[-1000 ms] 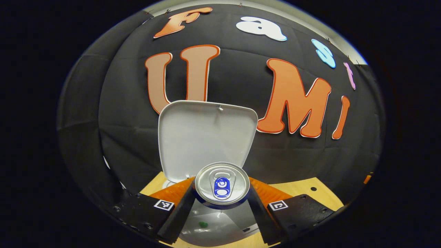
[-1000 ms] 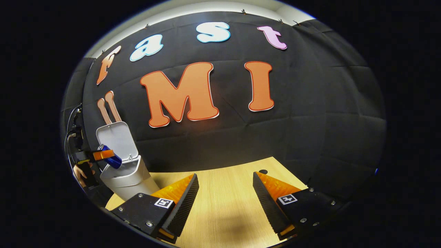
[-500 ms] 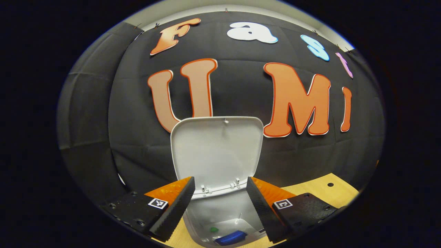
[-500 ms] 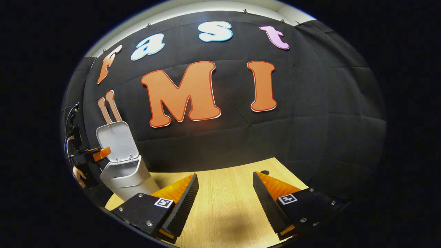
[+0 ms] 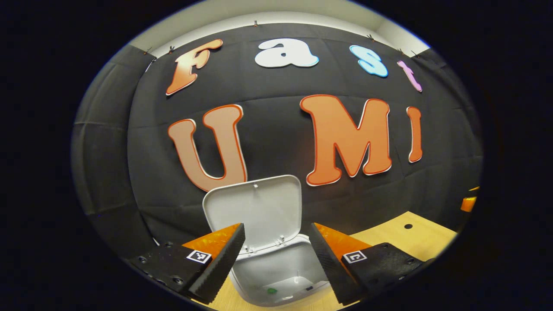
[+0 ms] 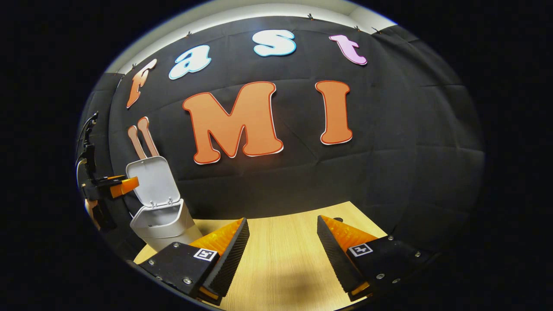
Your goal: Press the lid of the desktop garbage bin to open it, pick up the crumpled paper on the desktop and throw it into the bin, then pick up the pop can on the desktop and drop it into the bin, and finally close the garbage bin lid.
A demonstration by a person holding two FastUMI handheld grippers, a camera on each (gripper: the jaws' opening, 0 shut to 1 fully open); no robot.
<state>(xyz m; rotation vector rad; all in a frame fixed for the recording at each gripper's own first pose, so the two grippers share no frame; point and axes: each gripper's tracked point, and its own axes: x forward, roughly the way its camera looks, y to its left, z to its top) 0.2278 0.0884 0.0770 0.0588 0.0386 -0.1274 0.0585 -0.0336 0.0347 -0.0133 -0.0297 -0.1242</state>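
The garbage bin (image 5: 276,270) is seen in the left gripper view at 6 o'clock, standing on the wooden desktop (image 5: 389,237) close before the black cloth wall. Its lid (image 5: 255,211) is raised upright at the bin's far side, hinged at its lower edge, with the pale inner face turned toward the camera and the long axis running roughly vertical. The mouth of the bin opens upward; inside, a small green spot (image 5: 271,290) and a pale surface are made out, but what lies there cannot be told. The left gripper (image 5: 276,259) is held just above and in front of the mouth, its fingers spread wide with nothing between them; the bin's opening is framed by the gap.

In the right gripper view, the bin (image 6: 166,224) is placed at 9 o'clock, with the lid (image 6: 153,179) tilted slightly back toward the wall. The left gripper (image 6: 123,186) is seen just beside the lid at its left, with part of a hand (image 6: 91,209) below it. The right gripper (image 6: 283,255) is held well apart from the bin over bare desktop (image 6: 281,242), its fingers spread and empty. A small dark hole (image 6: 336,219) is seen in the desktop at 12 o'clock from those fingers.
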